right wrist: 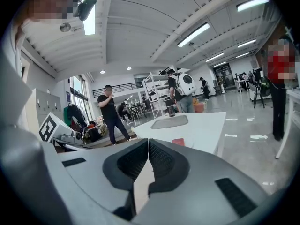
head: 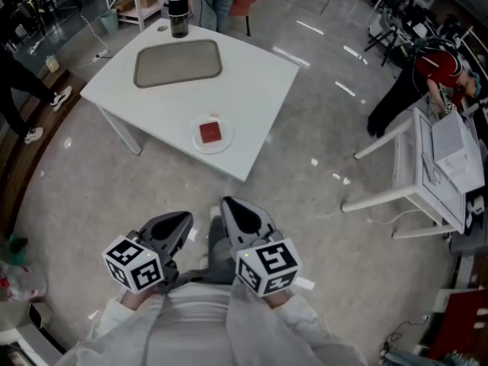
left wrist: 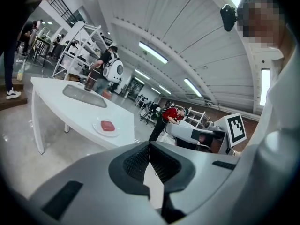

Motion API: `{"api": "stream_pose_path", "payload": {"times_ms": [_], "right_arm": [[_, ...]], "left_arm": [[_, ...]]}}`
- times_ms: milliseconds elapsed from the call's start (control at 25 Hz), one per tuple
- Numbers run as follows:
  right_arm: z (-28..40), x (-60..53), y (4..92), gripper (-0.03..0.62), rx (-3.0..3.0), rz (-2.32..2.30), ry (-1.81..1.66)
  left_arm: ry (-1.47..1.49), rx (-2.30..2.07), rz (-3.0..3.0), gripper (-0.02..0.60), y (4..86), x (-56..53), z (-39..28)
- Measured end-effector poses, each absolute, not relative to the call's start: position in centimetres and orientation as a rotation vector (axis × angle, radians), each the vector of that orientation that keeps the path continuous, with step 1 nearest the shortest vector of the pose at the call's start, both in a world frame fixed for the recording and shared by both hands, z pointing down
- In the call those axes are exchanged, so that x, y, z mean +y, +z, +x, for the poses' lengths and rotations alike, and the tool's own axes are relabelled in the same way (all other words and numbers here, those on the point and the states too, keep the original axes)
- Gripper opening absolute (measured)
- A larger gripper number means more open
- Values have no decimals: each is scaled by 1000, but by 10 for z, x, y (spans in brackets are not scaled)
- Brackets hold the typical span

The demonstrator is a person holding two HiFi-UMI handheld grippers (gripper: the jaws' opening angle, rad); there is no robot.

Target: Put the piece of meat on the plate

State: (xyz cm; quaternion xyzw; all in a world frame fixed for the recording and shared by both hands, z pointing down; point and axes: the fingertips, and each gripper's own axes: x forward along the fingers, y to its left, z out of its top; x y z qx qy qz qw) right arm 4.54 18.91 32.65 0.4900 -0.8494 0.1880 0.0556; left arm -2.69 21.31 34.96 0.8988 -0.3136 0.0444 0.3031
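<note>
The left tongs (head: 181, 221) and the right tongs (head: 229, 204) are both clenched and grasp nothing. In each gripper view the two dark, finely ribbed pads meet tip to tip inside a smooth grey moulded shell, for the left tongs (left wrist: 150, 144) and the right tongs (right wrist: 148, 142) alike. Each carries a white cube printed with black square markers.

Well ahead of both tongs stands a white desk (head: 255, 90) with a flat matte top, angled edges and slim white legs. The piece of meat (head: 210, 133) is a small, flat, squarish red slab. It lies in the middle of a round white plate (head: 196, 142) near the desk edge closest to the tongs. From the left tongs the meat (left wrist: 108, 125) shows ahead and to the left; from the right tongs it (right wrist: 178, 141) sits just beyond the jaw tips, a little to the right.

Farther beyond the plate lies a grey rounded-rectangle tray (head: 178, 62), and past that stands a dark cylindrical bottle (head: 178, 10). The floor (head: 320, 158) is glossy grey.
</note>
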Motion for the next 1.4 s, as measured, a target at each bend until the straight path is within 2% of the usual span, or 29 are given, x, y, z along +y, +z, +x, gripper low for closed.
{"api": "stream_pose_path", "payload": {"times_ms": [800,1400], "right_arm": [[75,-16,328,15,-2605,1323,586],[90,-60,344,15,-2591,1281,634]], "left_arm": [[126,-941,2302,9,353,13,4],[123,-1024,2221,9,365,-30,9]]}}
